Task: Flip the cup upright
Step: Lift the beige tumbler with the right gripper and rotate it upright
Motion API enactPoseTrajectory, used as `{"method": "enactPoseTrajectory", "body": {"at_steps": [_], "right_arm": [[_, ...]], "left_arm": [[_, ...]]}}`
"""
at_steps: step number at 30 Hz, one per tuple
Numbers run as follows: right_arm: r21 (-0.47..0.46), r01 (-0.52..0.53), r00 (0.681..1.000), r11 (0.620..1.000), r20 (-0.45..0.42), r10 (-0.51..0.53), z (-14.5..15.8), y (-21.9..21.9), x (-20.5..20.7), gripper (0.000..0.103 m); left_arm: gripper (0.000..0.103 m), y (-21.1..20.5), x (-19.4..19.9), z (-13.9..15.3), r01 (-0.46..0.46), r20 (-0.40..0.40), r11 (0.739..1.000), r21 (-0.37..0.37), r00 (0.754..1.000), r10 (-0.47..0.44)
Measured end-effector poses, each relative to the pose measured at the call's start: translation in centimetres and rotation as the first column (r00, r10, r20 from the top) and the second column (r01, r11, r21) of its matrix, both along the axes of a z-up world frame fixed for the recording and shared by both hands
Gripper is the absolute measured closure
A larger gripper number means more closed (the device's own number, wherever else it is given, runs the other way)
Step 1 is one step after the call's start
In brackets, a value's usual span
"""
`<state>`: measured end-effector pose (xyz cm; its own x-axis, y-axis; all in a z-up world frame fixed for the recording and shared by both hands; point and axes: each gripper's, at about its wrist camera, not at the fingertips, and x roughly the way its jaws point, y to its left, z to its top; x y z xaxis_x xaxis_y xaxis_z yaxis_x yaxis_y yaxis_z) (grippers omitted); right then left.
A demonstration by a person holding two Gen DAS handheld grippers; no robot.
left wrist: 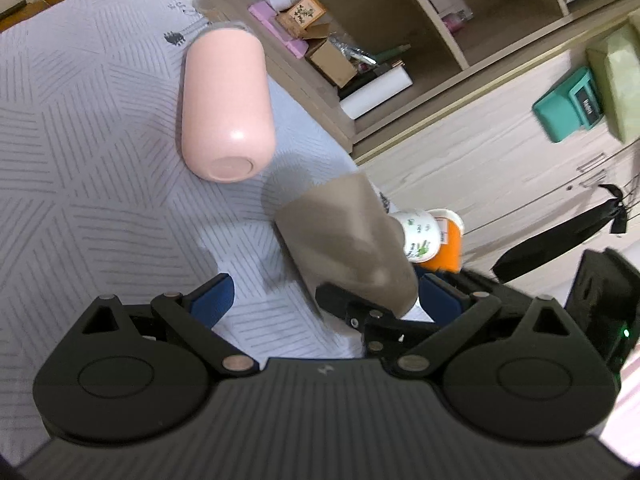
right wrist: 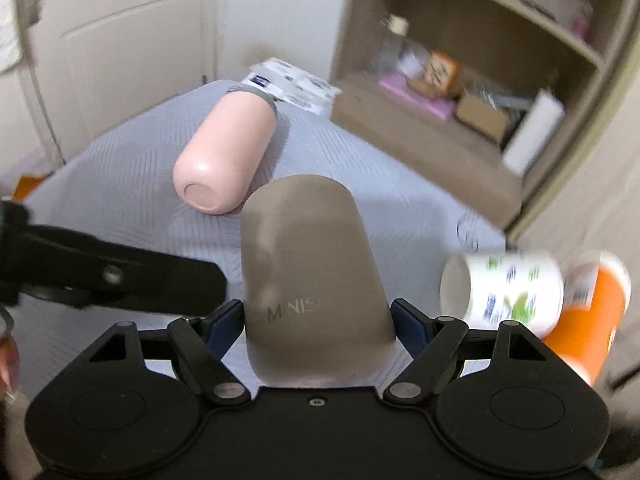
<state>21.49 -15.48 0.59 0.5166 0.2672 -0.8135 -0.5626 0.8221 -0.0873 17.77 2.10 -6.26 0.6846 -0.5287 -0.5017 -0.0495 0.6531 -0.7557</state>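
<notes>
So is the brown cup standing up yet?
Not yet. The right gripper has clamped the brown cup, which isn't set upright yet. The left gripper is open, holding nothing. Left: turn it and stand it on the grey cloth.

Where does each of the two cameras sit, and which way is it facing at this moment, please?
Left wrist: on the left gripper, looking down over the grey bedspread toward the shelves; its blue fingers stand open and empty.
Right wrist: on the right gripper, facing the door, its fingers closed on the taupe cup.
Shared: taupe cup, pink bottle, printed cup, orange cup.
</notes>
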Motion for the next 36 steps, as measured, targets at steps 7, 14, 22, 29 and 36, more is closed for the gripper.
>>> {"method": "enactPoseTrajectory", "body": {"at_steps": [7,14,22,29,36], "right_arm": [[0.081,0.124,0.983,0.989,-0.146,-0.111,-0.1,-0.9,-1.9,0.019],[0.180,0.201,0.950,0.963,-0.274,-0.147,-0.5,-2.4,-2.8,0.019],[0.226,0.173,0.943,0.959,-0.321,-0.094,-1.0,-3.6,-3.3,0.019],[0.223,0.032,0.956,0.974,-0.292,0.035,0.5,-3.5,-2.6,0.020],[0.160,-0.096,0.953,0.982,-0.269,0.137,0.8,-2.1,-2.0,0.020]], "left_arm": [[0.003,-0.4,-0.6,0.8,0.096,-0.021,0.994,0.044,0.995,-0.096],[0.003,-1.2,-0.4,0.4,0.138,-0.045,0.990,0.019,0.990,-0.137],[0.003,-1.7,-0.2,-0.5,0.231,-0.084,0.968,-0.095,0.967,-0.239],[0.008,-1.7,-0.1,-1.2,0.199,-0.105,0.977,-0.078,0.973,-0.207],[0.014,-1.1,0.0,-1.3,0.182,-0.086,0.981,-0.074,0.978,-0.188]]}}
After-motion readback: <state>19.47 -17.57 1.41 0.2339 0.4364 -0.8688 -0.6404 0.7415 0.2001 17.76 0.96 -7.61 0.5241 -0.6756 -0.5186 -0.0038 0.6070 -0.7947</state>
